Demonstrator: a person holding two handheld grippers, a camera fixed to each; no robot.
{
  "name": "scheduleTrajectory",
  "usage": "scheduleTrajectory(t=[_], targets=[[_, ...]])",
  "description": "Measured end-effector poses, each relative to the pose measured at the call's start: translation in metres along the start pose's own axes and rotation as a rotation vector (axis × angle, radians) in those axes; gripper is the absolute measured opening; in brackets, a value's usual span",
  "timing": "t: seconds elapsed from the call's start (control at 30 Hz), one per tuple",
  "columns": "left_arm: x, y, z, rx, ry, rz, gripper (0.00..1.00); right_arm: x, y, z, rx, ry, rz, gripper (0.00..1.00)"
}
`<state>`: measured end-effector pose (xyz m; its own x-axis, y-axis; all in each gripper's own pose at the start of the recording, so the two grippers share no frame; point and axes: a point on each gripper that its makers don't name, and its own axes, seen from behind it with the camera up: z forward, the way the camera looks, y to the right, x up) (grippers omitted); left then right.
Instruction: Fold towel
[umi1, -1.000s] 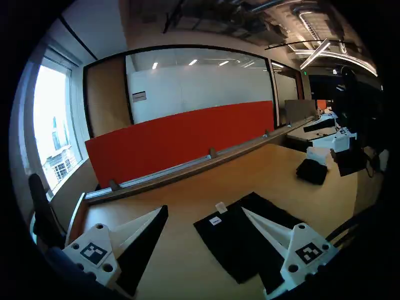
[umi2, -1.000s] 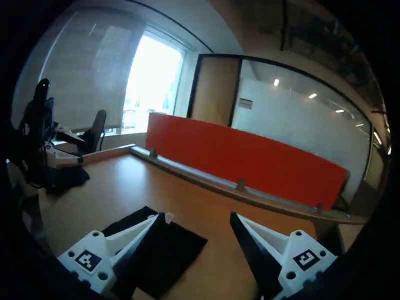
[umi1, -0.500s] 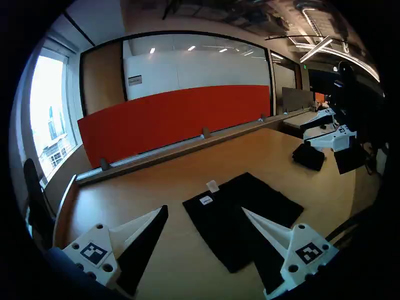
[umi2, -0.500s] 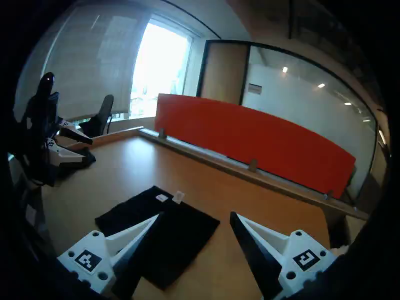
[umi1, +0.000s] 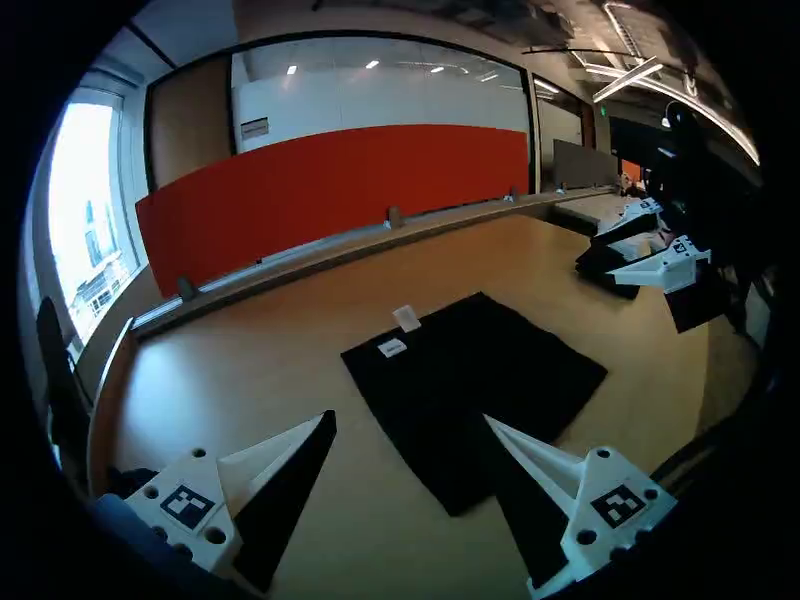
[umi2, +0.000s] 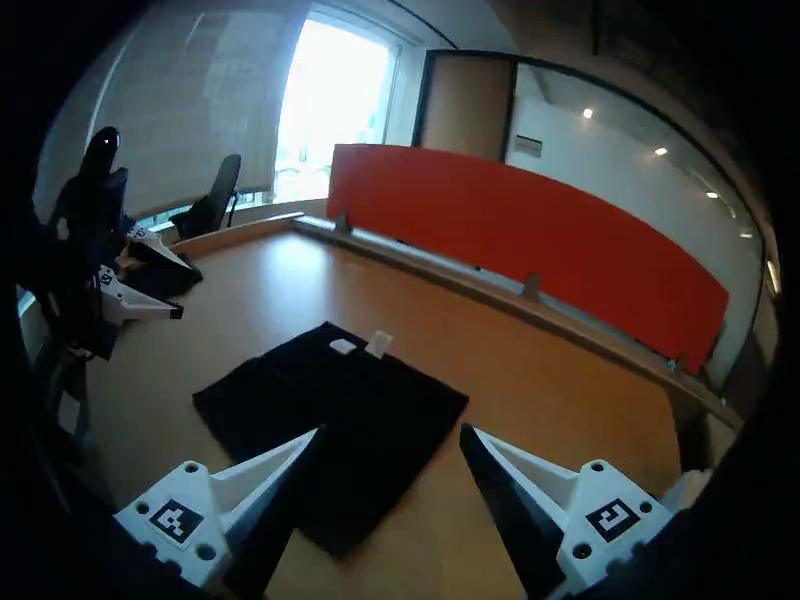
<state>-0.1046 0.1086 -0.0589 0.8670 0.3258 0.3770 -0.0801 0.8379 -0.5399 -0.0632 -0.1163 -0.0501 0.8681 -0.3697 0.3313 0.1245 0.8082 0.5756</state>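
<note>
A wooden desk (umi1: 250, 350) runs back to a red divider panel (umi1: 330, 190), with a bright window (umi1: 85, 240) at upper left. The black towel (umi1: 470, 380) lies flat mid-desk, centre frame. The left gripper (umi1: 408, 417) and right gripper (umi2: 390, 430) hover near it, jaws spread wide, holding nothing.

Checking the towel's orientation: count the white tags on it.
2. Both at the black towel's far edge: one tag pokes past it, the other tag lies just inside.
</note>
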Motion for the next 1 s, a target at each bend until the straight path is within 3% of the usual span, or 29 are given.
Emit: scheduleTrajectory(t=[0.5,1.0], targets=[[-0.053,0.016,0.02,-0.051,-0.11,0.003,0.98,-0.06,-0.025,0.024,0.061,-0.107,-0.02,1.0],[-0.094,0.039,0.039,-0.118,-0.207,0.017,0.98,-0.115,-0.041,0.028,0.11,-0.219,-0.029,1.0]])
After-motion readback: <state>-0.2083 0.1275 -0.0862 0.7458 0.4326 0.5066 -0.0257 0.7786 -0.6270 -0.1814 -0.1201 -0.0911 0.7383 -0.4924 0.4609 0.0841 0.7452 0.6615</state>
